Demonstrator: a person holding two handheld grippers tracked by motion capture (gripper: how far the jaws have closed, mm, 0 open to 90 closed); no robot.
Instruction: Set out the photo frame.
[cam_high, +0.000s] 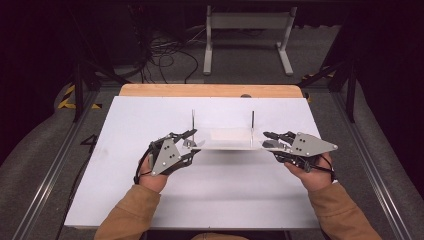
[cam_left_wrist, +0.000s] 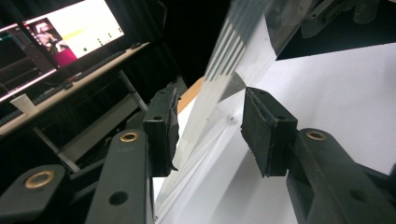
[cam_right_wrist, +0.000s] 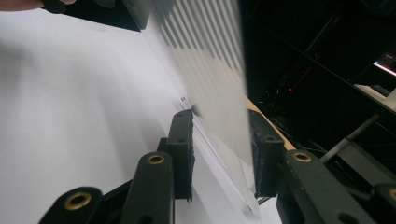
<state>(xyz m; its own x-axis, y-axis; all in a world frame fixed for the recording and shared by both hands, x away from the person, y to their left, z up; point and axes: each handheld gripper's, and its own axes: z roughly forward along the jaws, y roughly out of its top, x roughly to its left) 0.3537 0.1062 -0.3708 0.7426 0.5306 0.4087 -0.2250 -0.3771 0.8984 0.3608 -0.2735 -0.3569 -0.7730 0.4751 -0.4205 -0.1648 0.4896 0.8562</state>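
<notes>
Clear acrylic tray (cam_high: 226, 139), long axis left-right, spans between both hands above the white counter (cam_high: 150, 200). Left hand-held gripper (cam_high: 192, 142) clamps its left end, right hand-held gripper (cam_high: 267, 140) its right end; both equally near. Keep ends level while carrying.

Tan sleeves (cam_high: 134, 212) cover both forearms. Each hand carries a black gripper, the left gripper (cam_high: 189, 145) and the right gripper (cam_high: 267, 141), each topped by a grey three-cornered plate dotted with small dark screws. Black cables loop near the wrists. Brass-coloured rivets ring the black jaw arms; the pads (cam_left_wrist: 163, 128) are matte black blocks.
</notes>
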